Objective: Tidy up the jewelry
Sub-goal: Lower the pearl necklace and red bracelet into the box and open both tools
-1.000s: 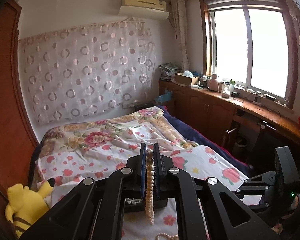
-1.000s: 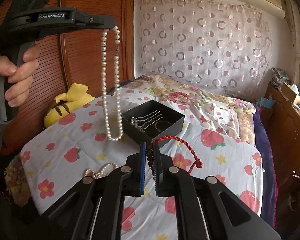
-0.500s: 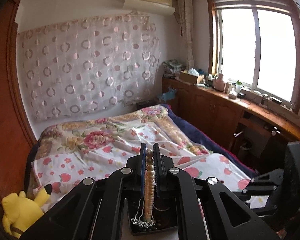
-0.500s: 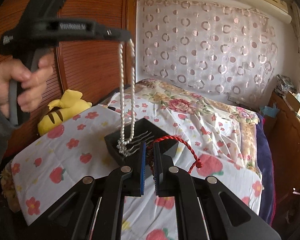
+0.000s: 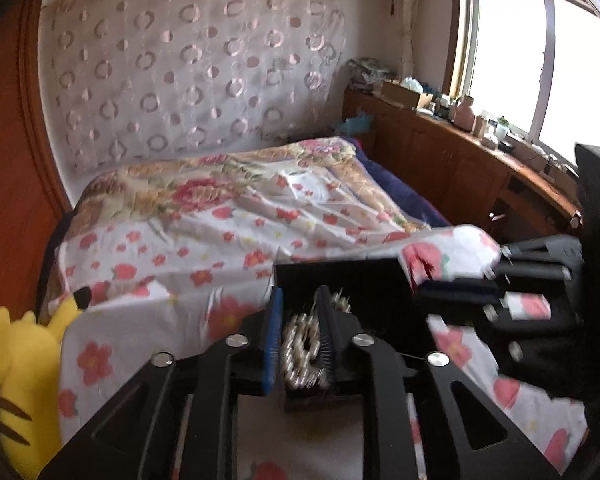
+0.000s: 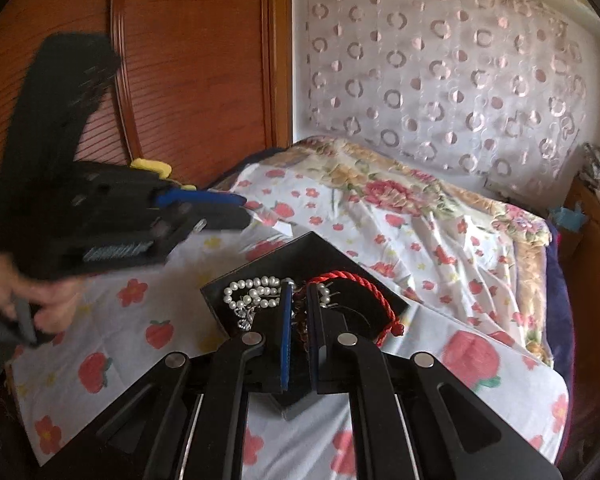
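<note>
A black jewelry box point(image 6: 300, 256) sits on the flowered bed cover. A white pearl necklace point(image 6: 252, 292) lies heaped in its left part; it also shows in the left wrist view point(image 5: 300, 344) between my left fingers. My left gripper point(image 5: 300, 320) is open just above the box point(image 5: 340, 276); in the right wrist view it point(image 6: 242, 210) is up and left of the box. My right gripper point(image 6: 298, 300) is shut on a red cord bracelet point(image 6: 364, 284) with dark beads, held over the box.
A yellow plush toy point(image 5: 16, 364) lies at the bed's left edge by the wooden wardrobe point(image 6: 180, 60). A wooden counter point(image 5: 480, 160) with clutter runs under the window on the right. The floral quilt point(image 6: 400, 196) stretches behind the box.
My left gripper lowered the hanging pearl necklace into the box and opened; the pearls now lie heaped there. My right gripper moved over the box with the red bracelet.
</note>
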